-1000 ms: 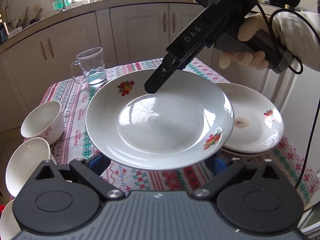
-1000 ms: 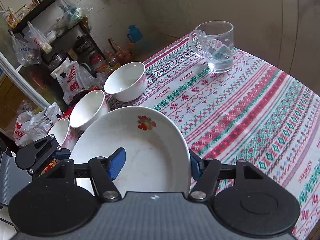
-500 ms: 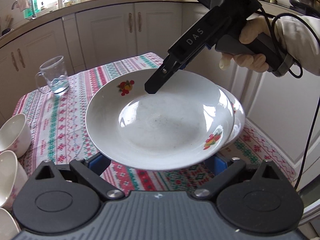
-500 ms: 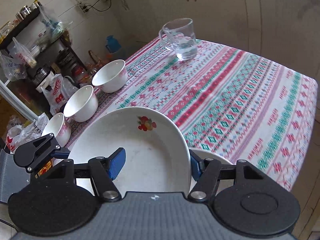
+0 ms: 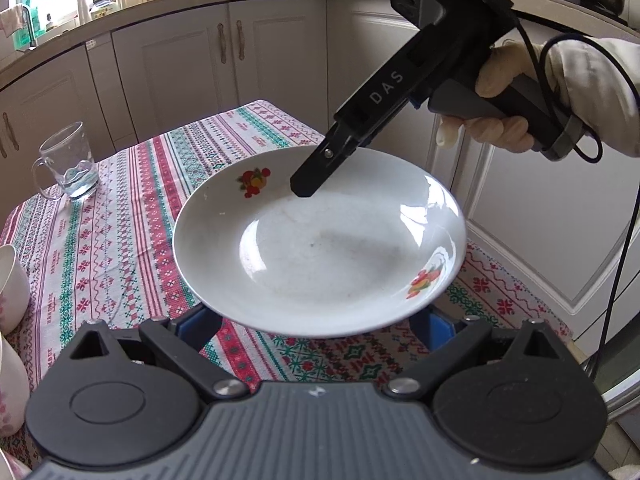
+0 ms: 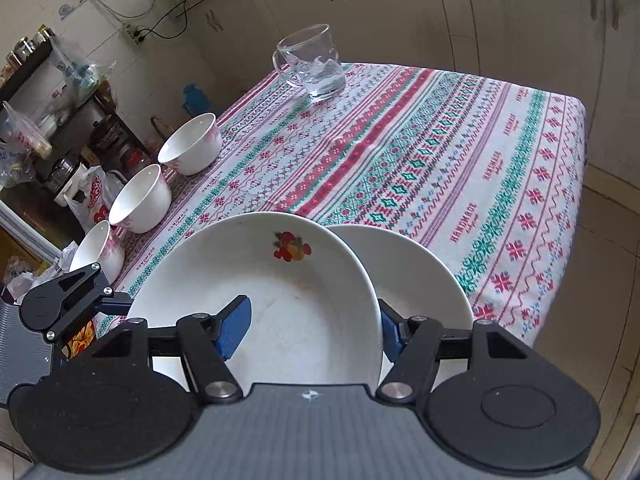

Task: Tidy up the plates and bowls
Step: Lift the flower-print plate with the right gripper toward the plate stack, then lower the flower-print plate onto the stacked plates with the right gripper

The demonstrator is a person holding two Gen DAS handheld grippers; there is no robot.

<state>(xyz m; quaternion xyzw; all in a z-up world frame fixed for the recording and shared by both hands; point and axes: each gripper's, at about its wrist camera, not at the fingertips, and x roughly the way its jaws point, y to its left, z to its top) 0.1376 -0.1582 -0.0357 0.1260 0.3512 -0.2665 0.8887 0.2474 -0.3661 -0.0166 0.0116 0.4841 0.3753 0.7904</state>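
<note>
Plate point(image 6: 280, 304), white, fruit motif: rim clamped in right gripper point(image 6: 314, 330), held above second plate point(image 6: 420, 280). Left gripper point(image 5: 320, 324): spread wide beneath plate, gripping nothing.

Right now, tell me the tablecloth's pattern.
Tablecloth: red, green and white stripes of cross-stitch motifs; clearest in the right wrist view.

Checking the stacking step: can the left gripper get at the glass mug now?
Probably not yet: the plate, clamped by the right gripper, lies right over the left gripper's open jaws. The glass mug stands unobstructed otherwise.
</note>
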